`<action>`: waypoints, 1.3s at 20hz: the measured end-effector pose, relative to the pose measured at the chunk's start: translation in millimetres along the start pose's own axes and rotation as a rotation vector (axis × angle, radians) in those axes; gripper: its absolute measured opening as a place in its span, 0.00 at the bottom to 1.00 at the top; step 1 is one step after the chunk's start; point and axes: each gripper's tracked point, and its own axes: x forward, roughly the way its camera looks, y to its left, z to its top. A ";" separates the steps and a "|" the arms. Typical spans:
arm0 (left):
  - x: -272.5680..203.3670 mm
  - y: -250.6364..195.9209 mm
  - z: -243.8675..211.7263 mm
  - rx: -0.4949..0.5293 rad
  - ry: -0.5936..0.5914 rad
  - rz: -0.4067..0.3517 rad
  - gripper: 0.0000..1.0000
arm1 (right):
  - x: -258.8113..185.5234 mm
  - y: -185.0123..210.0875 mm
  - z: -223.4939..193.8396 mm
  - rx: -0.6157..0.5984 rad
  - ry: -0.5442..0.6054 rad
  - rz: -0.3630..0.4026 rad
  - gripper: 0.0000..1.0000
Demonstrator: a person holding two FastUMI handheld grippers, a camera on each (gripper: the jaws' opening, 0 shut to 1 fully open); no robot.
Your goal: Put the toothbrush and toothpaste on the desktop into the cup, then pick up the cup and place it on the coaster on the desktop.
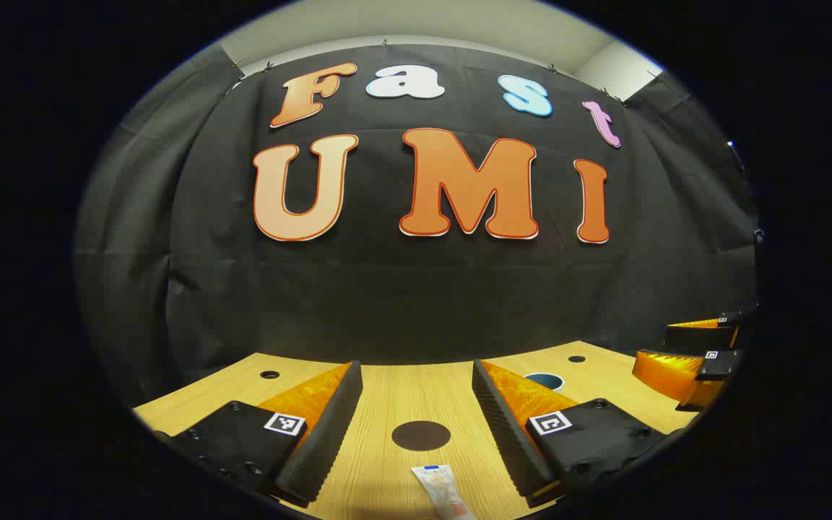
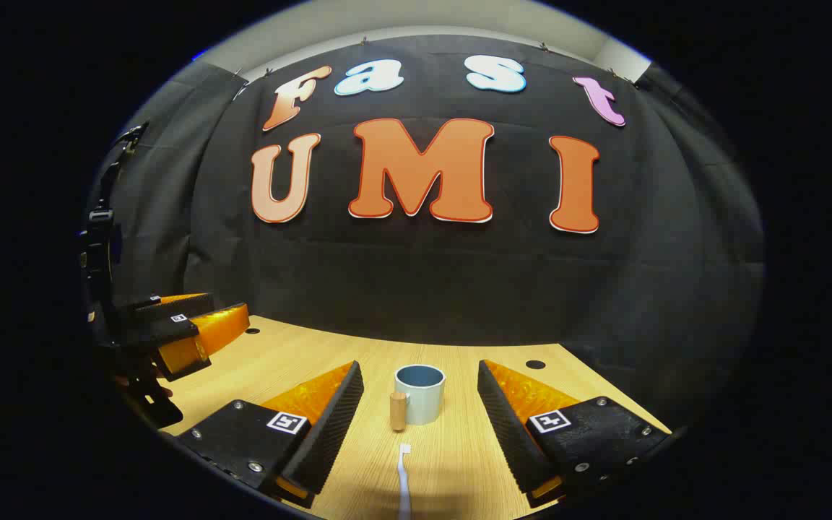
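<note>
Up close in the left gripper view, the left gripper (image 1: 416, 426) gapes over the wooden desktop (image 1: 394, 390); the toothpaste (image 1: 443, 491) lies near, the coaster (image 1: 420, 435) beyond. Across the right gripper view, the right gripper (image 2: 419, 426) stands spread; the toothbrush (image 2: 404, 480) lies near, the cup (image 2: 420, 393) farther, bare wood either side.

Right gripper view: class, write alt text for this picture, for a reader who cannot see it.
A pale blue cup with a wooden handle stands upright on a wooden desktop, straight ahead of the open right gripper. A toothbrush lies on the desktop between the gripper's fingers, head toward the cup. The left gripper hangs at the left edge.
</note>
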 end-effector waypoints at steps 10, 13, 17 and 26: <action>3.1 -6.1 1.2 0.010 0.002 -0.010 0.98 | -0.4 9.0 -3.4 -0.001 -0.003 0.043 0.96; 3.9 -8.0 -1.1 0.011 0.015 -0.015 0.98 | 0.8 9.8 -5.7 0.000 0.009 0.044 0.96; 5.0 -11.1 -11.9 0.014 0.057 -0.028 0.97 | 2.1 9.5 -14.2 -0.005 0.037 0.042 0.96; -0.4 -21.9 -72.8 -0.028 0.296 -0.078 0.97 | 5.0 -2.0 -70.3 0.039 0.263 0.030 0.96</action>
